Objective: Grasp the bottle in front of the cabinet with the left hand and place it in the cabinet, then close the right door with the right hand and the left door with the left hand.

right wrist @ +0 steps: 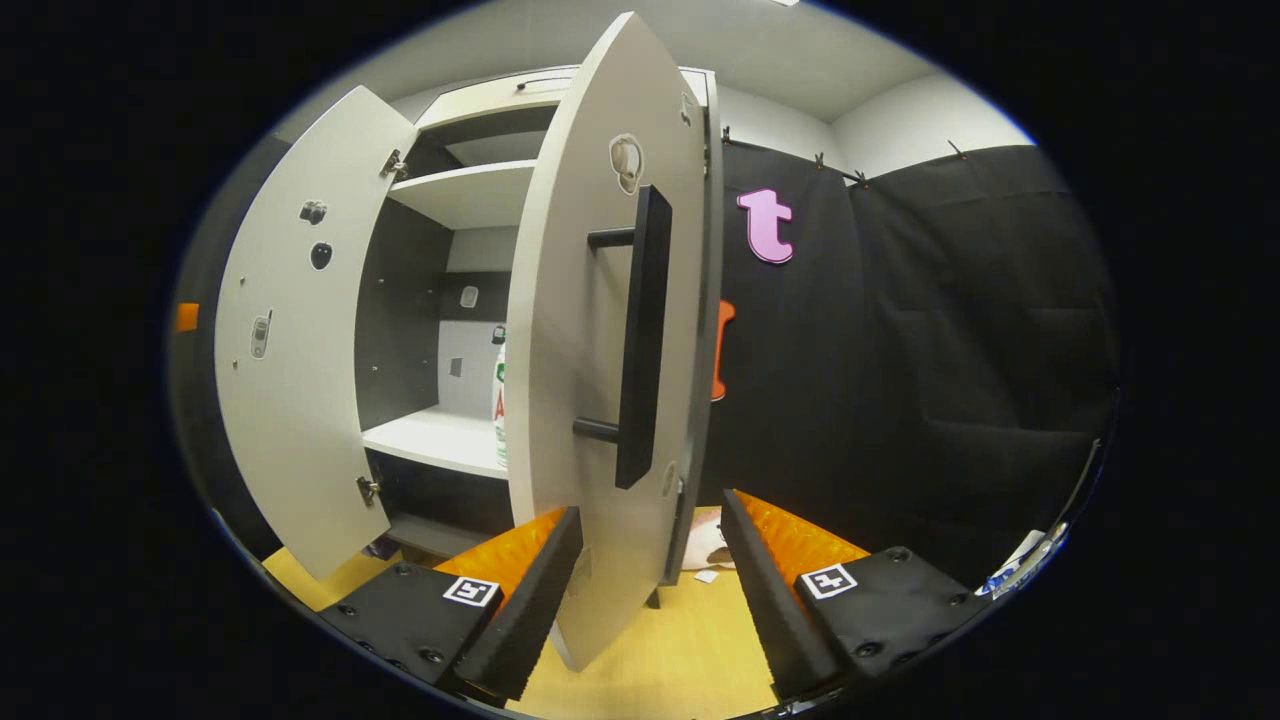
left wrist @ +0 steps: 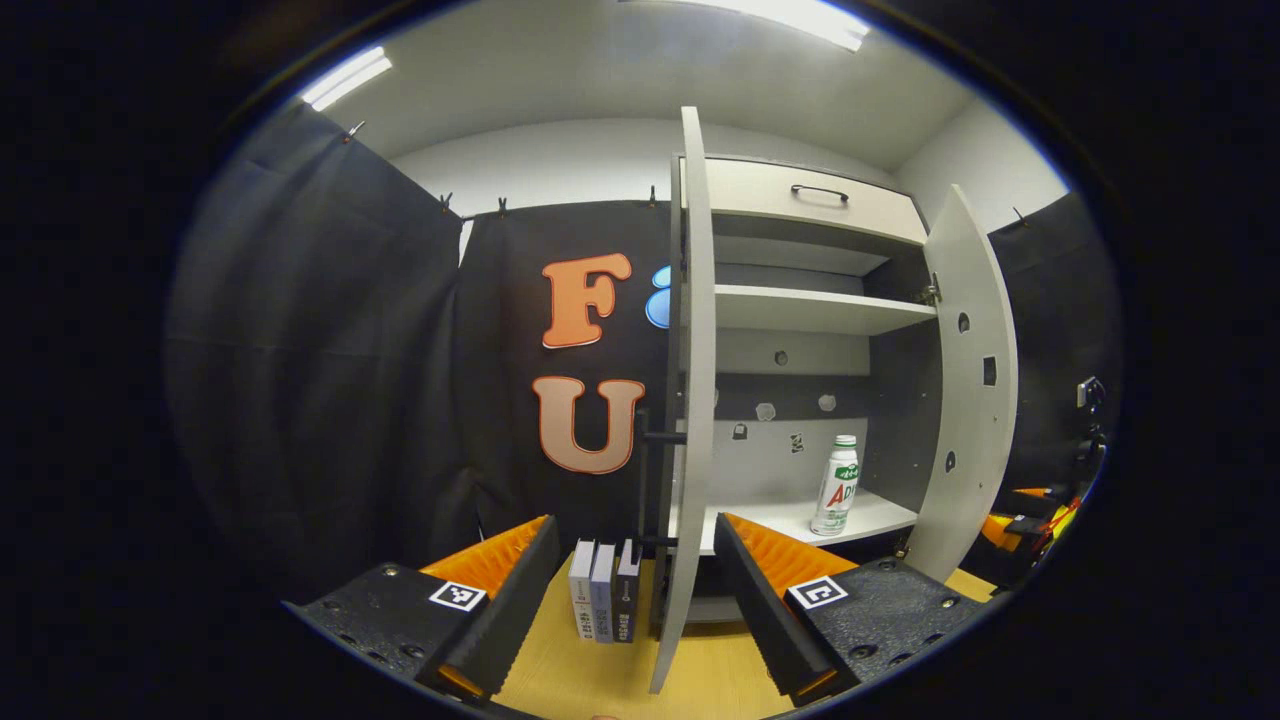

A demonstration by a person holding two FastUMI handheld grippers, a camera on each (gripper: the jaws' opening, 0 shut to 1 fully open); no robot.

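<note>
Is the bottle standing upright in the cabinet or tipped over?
Upright: the bottle stands cap-up on the cabinet's lower shelf.

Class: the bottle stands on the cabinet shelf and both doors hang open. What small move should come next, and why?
Probably swing the right gripper leftward to push the right door shut. The bottle is already on the shelf, both grippers are open and empty, and this door's edge sits between the right gripper's fingers.

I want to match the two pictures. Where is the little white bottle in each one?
Left gripper view: the bottle stands upright on the cabinet's bottom shelf, right of centre.
Right gripper view: a sliver of the bottle peeks out left of the right door.
Shared landmark: the upper shelf.
</note>
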